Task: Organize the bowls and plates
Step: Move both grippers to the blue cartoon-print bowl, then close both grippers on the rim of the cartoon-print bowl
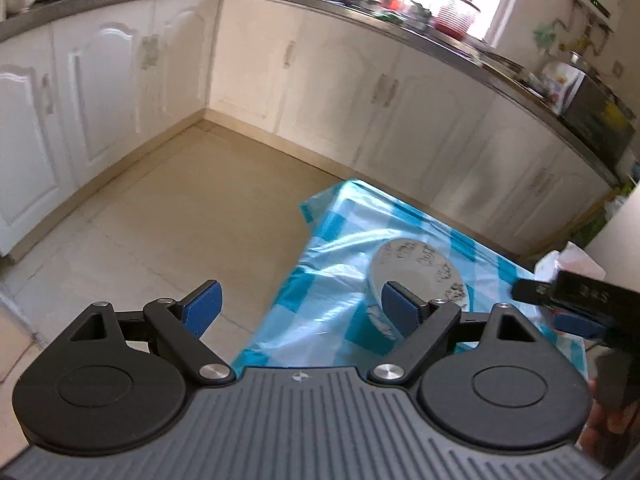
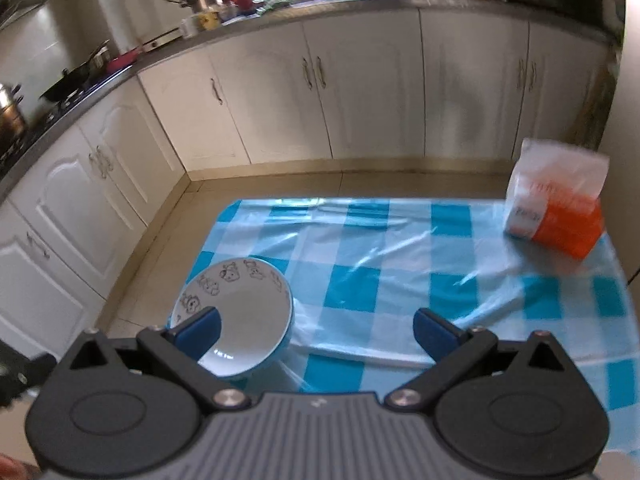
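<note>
A white bowl with cartoon drawings and a blue outside [image 2: 244, 316] stands on the blue-and-white checked tablecloth [image 2: 400, 264] near the table's left edge. It also shows in the left wrist view [image 1: 416, 276], partly behind my right finger. My left gripper [image 1: 300, 312] is open and empty, above the table's left edge and the floor. My right gripper [image 2: 316, 334] is open and empty just above the table; its left fingertip [image 2: 200, 330] hangs over the bowl's near rim. The right gripper also shows at the right edge of the left wrist view [image 1: 576, 304].
An orange-and-white tissue pack [image 2: 556, 212] lies at the table's far right. White kitchen cabinets [image 2: 360, 92] with a cluttered counter run along the back and left. Tiled floor [image 1: 180, 220] lies left of the table.
</note>
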{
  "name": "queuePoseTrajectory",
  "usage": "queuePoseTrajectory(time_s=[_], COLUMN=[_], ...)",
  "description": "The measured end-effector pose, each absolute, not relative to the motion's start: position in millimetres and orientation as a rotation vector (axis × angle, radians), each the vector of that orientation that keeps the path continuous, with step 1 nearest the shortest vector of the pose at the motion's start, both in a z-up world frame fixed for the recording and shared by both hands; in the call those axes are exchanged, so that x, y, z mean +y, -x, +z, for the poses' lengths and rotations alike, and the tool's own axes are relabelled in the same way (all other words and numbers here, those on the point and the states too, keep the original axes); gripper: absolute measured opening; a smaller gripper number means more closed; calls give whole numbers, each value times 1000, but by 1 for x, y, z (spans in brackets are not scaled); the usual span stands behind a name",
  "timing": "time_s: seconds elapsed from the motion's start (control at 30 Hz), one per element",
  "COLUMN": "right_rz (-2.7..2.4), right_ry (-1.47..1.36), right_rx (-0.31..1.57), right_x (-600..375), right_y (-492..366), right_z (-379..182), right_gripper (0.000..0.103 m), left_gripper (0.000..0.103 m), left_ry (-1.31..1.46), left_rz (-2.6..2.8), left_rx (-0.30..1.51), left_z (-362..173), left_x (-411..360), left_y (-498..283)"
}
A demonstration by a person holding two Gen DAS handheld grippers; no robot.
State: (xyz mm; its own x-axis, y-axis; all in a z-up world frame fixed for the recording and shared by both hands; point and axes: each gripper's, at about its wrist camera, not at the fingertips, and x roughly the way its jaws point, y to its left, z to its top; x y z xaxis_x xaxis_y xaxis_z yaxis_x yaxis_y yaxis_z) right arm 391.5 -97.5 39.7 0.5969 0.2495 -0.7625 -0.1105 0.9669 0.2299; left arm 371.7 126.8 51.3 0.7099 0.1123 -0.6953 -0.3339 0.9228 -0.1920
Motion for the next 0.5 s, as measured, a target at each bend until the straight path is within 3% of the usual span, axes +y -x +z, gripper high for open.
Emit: queuePoseTrajectory(time_s=[0.5], right_rz=[268], right_ry=[-230], right_rx=[1031], right_x=[-86], right_y=[-436], right_z=[-10], right_gripper=[101], left_gripper=[103], left_ry=[263], left_rz=[207], left_rx=[819], left_z=[8], left_x=[108], left_y=[-431])
